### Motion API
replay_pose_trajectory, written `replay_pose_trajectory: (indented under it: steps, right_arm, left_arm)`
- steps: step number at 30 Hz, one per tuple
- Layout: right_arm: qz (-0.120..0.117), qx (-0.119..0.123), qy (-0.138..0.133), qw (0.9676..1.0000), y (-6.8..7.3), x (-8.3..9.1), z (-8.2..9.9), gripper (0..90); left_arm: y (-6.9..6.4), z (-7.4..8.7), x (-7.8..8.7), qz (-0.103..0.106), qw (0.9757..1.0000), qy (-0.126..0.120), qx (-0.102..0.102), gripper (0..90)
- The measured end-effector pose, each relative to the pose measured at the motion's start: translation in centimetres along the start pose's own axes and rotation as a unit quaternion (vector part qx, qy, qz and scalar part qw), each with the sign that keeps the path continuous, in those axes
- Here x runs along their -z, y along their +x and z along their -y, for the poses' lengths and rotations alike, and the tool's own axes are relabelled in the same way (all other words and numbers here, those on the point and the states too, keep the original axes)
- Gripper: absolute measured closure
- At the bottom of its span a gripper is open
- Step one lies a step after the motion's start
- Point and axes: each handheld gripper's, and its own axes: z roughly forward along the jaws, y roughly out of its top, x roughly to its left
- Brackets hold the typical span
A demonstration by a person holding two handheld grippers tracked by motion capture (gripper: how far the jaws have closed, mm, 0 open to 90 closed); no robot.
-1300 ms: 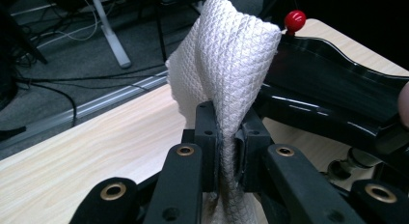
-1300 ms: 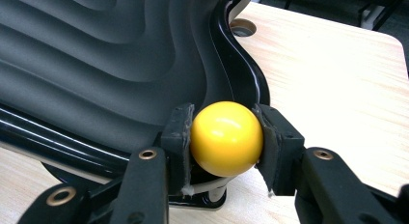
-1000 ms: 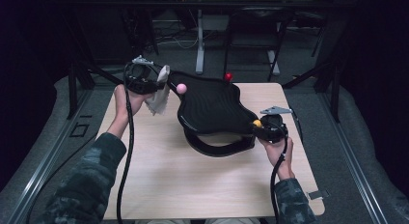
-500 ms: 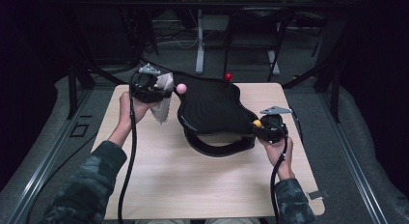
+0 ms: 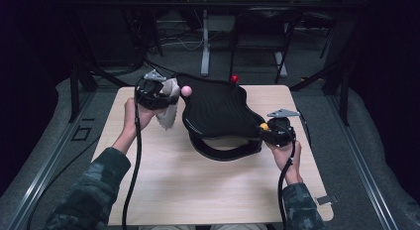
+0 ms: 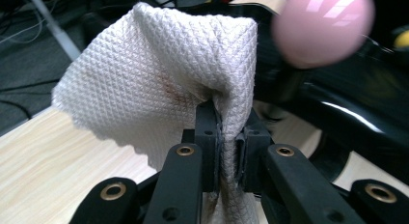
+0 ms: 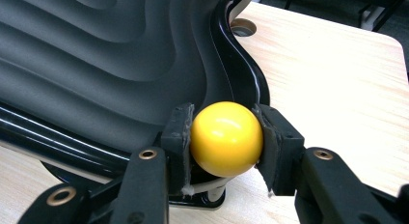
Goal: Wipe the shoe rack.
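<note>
A large black ribbed board rests on the wooden table, with round knobs at its corners. My left gripper is shut on a white waffle-weave cloth, which hangs beside the pink knob at the board's left corner. In the left gripper view the pink knob sits just right of the cloth. My right gripper is shut on the yellow knob at the board's near right corner, one pad on each side. A red knob stands at the far edge.
The board stands on a curved black base. Bare tabletop lies right of the board and along the near side. Desk legs and cables stand on the floor behind the table.
My left gripper has carried the cloth to the right, closer to the pink knob. The right gripper has stayed on the yellow knob.
</note>
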Motion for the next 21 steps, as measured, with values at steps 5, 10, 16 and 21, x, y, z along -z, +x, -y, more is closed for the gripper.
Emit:
replay_pose_trajectory:
  steps: [5, 10, 16, 21]
  right_arm:
    - [0.000, 0.001, 0.000, 1.0000, 0.0, 0.0, 0.0, 59.7]
    - [0.001, 0.001, 0.000, 1.0000, 0.0, 0.0, 0.0, 59.7]
    - [0.000, 0.000, 0.000, 1.0000, 0.0, 0.0, 0.0, 59.7]
    - [-0.002, -0.003, 0.000, 1.0000, 0.0, 0.0, 0.0, 59.8]
  left_arm:
    - [1.7, -0.3, -0.2, -0.017, 0.9997, 0.007, 0.018, 81.9]
    - [2.9, -0.7, -0.5, -0.023, 0.9993, 0.009, 0.028, 81.8]
    - [3.5, -0.9, -0.8, -0.031, 0.9988, 0.019, 0.034, 81.8]
    - [3.6, -0.1, -0.2, -0.036, 0.9981, 0.036, 0.034, 81.9]
